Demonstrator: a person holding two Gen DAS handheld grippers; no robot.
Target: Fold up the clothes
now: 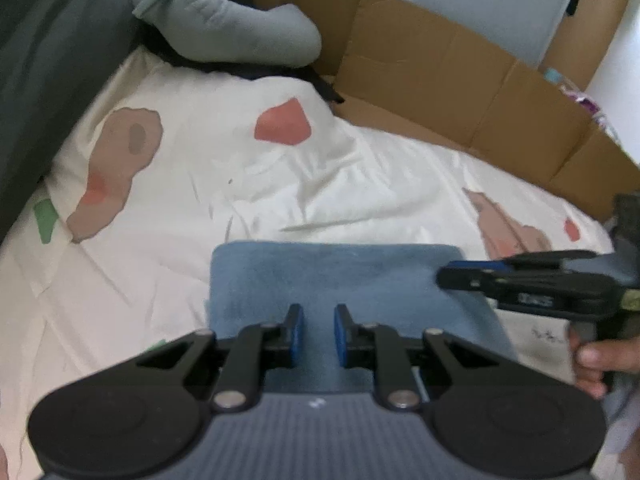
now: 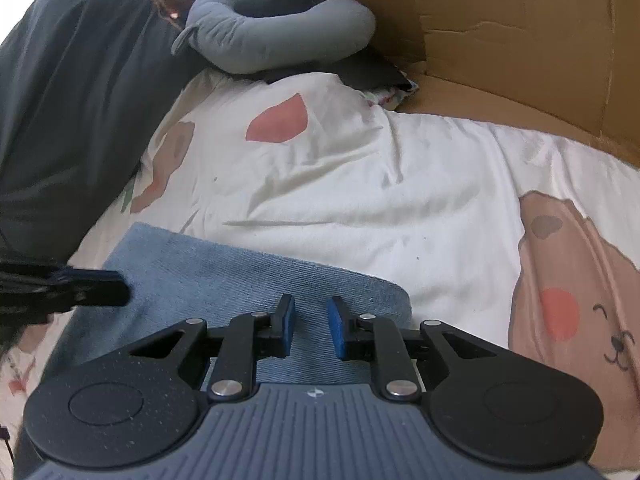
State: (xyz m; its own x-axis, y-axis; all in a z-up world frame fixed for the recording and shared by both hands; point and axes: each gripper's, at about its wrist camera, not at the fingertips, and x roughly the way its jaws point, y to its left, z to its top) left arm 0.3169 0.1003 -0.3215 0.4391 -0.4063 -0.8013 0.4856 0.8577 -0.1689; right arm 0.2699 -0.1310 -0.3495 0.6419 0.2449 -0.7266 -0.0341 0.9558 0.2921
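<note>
Lying folded into a neat blue rectangle, the denim garment (image 1: 336, 280) sat at the lower middle of the left wrist view, spread flat on a white bedsheet (image 1: 360, 192) printed with pink and brown cartoon shapes. The left gripper (image 1: 319, 334) hovered over the garment's near edge at the bottom centre of that frame, its blue-padded fingers (image 1: 297, 332) parted with a clear gap and nothing between them. At the right edge of the same view the right gripper (image 1: 444, 278) reached in sideways over the garment's right end, a hand (image 1: 600, 360) wrapped around its handle at the lower right; from that angle I could not tell how its jaws stood.

The right wrist view settled it: the jaws there were apart at the bottom centre and empty, above the denim's weave. In that frame the garment filled the lower left, and the tip of the left gripper poked in from the left edge above it.

A grey curved pillow (image 2: 280, 36) lay at the upper middle, a dark blanket (image 2: 68, 92) ran down the upper left, and a brown cardboard box wall (image 2: 512, 48) stood along the upper right. A bear face (image 2: 580, 300) was printed on the sheet at the right.
</note>
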